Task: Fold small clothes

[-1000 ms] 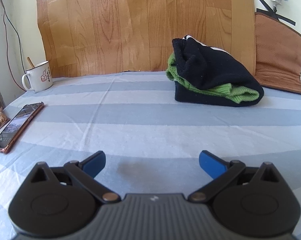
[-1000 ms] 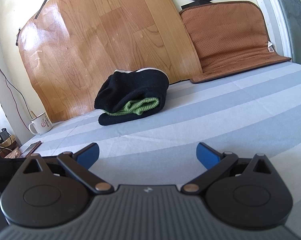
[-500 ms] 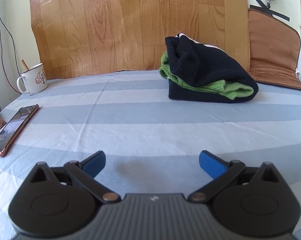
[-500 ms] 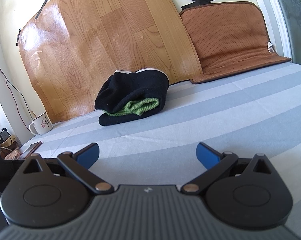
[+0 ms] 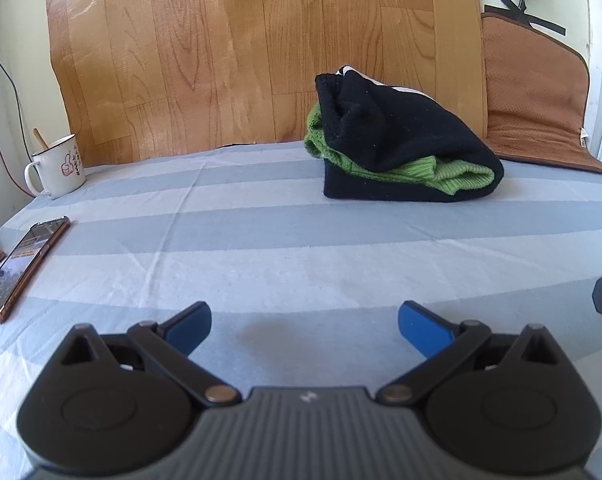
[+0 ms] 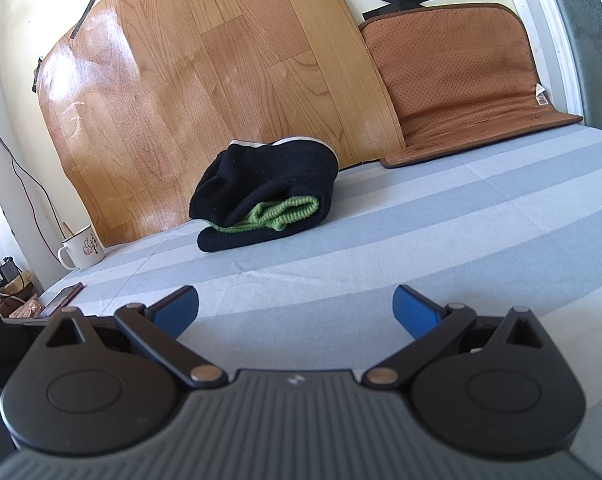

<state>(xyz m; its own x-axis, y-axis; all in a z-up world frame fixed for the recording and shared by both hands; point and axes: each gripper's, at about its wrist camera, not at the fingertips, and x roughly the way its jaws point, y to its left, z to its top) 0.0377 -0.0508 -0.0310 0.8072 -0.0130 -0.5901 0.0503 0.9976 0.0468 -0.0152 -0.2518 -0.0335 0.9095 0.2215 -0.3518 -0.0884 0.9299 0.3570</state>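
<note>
Left wrist view: the left gripper point(image 5: 303, 326) sits low over the striped bedsheet point(image 5: 261, 248), its blue fingertips spread wide with nothing between them. The folded black-and-green knit garment point(image 5: 405, 152) lies right of centre in the upper half of the frame, well apart from the tips, near the wood-grain panel point(image 5: 241, 48). It looks loosely stacked, with the green layer bulging out of the black. My judgement is that a pinch taking only the top layer could drag the bundle open, and soft knit may slide on the smooth sheet. At the left edge lie a smartphone point(image 5: 21, 264) and, further up, a white enamel mug point(image 5: 57, 166) with a stick in it; a wide sweep leftward could knock either.

Right wrist view: the right gripper point(image 6: 295, 306) is likewise parted and empty, at bottom centre. The garment sits left of centre, mid-frame. The sheet is flat with faint creases. A brown perforated mat point(image 6: 461, 80) leans against the pale wall at upper right, beside a window frame.
</note>
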